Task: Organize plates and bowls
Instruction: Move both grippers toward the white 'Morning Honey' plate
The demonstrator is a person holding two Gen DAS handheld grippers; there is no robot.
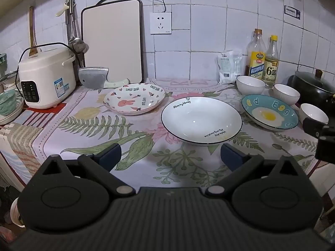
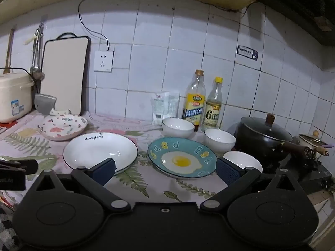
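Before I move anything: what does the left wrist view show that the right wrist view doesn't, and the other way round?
Left wrist only: green bowls stacked beside the rice cooker.

Right wrist only: a small lidded pot behind the black pot.

Both: the bear plate, white plate, egg plate, three white bowls, and both tongs open, left, right.

Both cameras look forward and slightly down along their own claw fingers, from the near edge of the table (image 1: 94, 125) toward the tiled wall. The left wrist view faces the white plate (image 1: 201, 119) closely; the right wrist view sits further right, facing the egg plate (image 2: 182, 160). Both share the plates, bowls, bottles and cutting board (image 1: 112, 39).
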